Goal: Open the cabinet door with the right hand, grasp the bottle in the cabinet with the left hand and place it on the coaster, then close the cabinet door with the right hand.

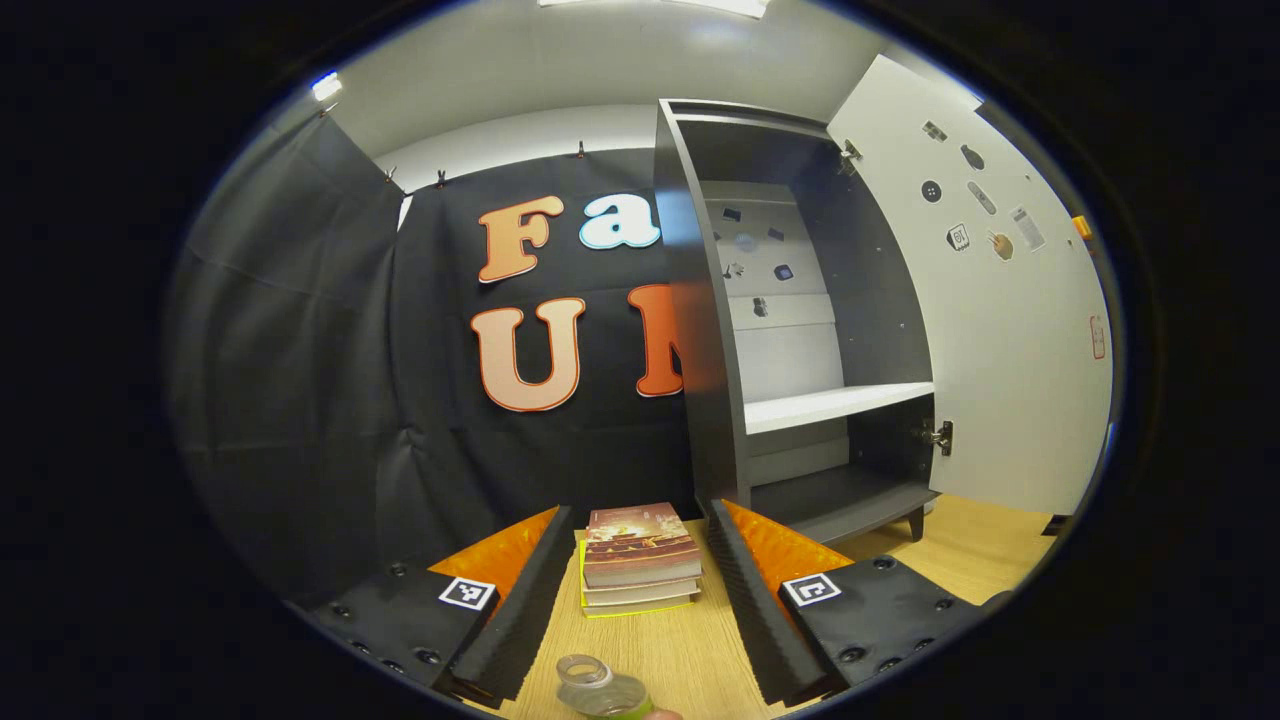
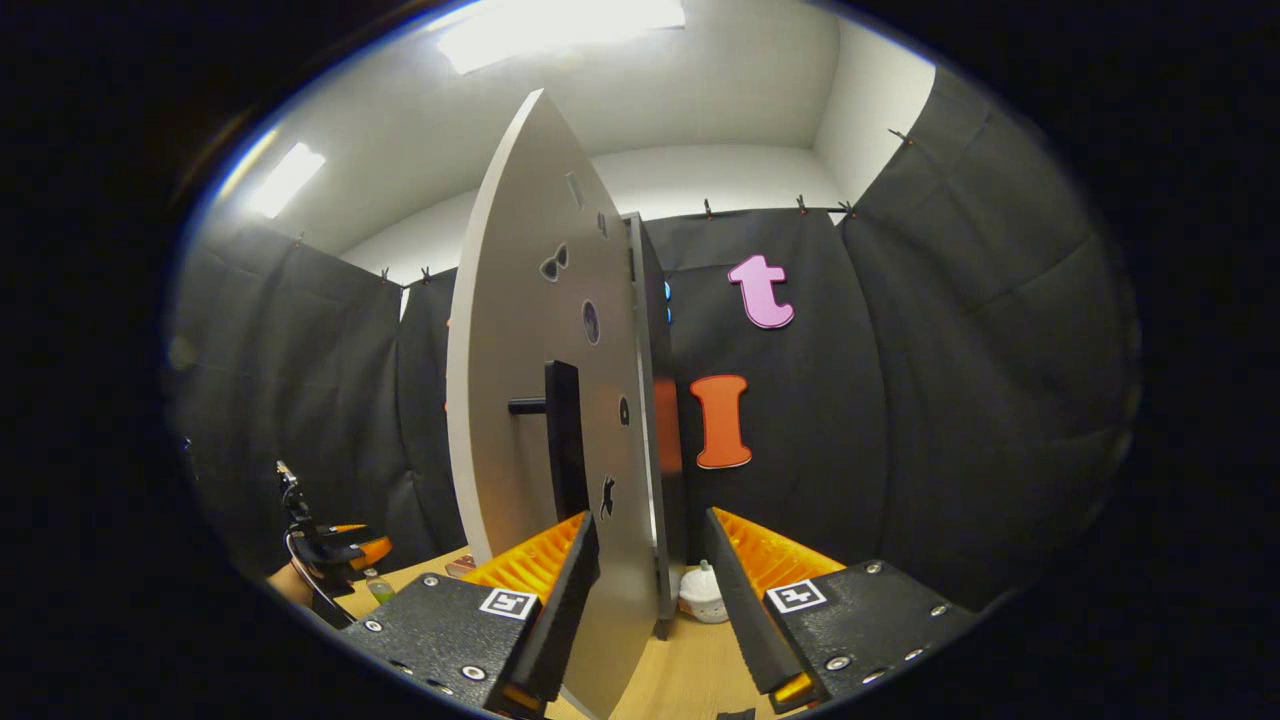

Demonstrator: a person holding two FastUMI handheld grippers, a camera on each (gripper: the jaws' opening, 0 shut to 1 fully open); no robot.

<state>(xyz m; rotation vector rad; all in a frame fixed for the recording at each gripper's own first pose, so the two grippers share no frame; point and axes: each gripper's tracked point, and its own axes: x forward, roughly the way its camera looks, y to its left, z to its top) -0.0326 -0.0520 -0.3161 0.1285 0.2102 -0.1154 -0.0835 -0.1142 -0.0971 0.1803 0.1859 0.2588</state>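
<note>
Swinging the cabinet door (image 2: 545,400) shut, we risk our right gripper (image 2: 650,590), fingers spread astride its edge, jamming, while the left gripper (image 1: 640,600), released, clips the bottle (image 1: 598,690) on the surface (image 1: 660,650).

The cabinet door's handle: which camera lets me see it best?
The right gripper view: the dark bar handle stands out on the door's outer face, just beyond the right gripper. The left gripper view shows the open door's inner face, with its hinges.
</note>
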